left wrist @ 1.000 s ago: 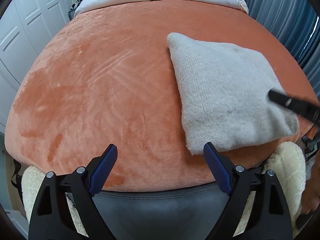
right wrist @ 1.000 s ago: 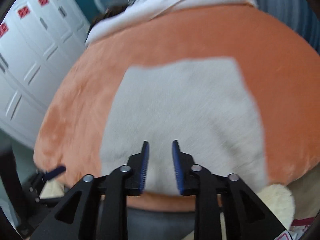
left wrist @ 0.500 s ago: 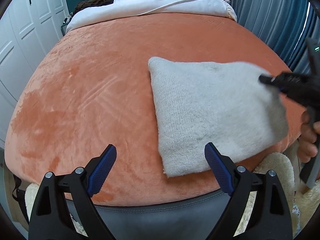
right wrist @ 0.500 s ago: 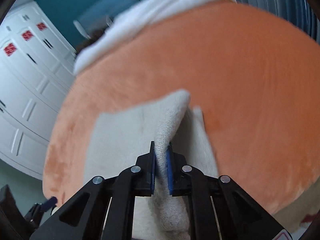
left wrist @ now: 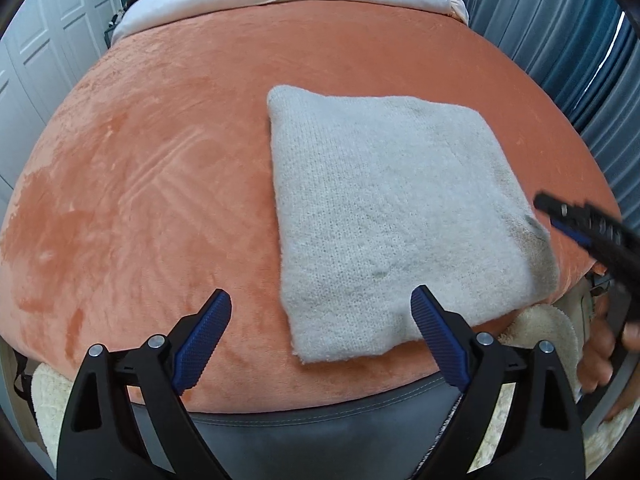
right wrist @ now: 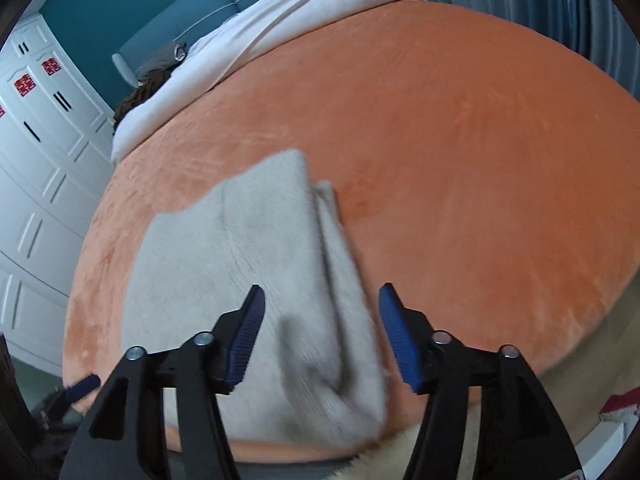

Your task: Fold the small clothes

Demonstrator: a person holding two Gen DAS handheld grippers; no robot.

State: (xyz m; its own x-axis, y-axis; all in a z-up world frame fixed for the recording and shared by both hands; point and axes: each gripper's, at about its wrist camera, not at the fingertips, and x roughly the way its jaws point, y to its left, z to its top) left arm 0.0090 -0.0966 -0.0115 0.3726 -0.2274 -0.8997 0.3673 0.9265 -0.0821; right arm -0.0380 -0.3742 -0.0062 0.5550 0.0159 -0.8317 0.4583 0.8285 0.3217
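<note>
Nearest me, my left gripper (left wrist: 320, 344) hangs with its jaws wide apart and nothing between them, over the near edge of the orange blanket (left wrist: 160, 160). My right gripper (right wrist: 320, 336) has its jaws opening; the right edge of the grey knit garment (right wrist: 248, 260) lies loose between them, the pads no longer pressing it. The garment rests near the blanket's front edge as a thick rectangle, layers stacked. I judge the folding nearly done; perhaps one more fold or squaring remains.
</note>
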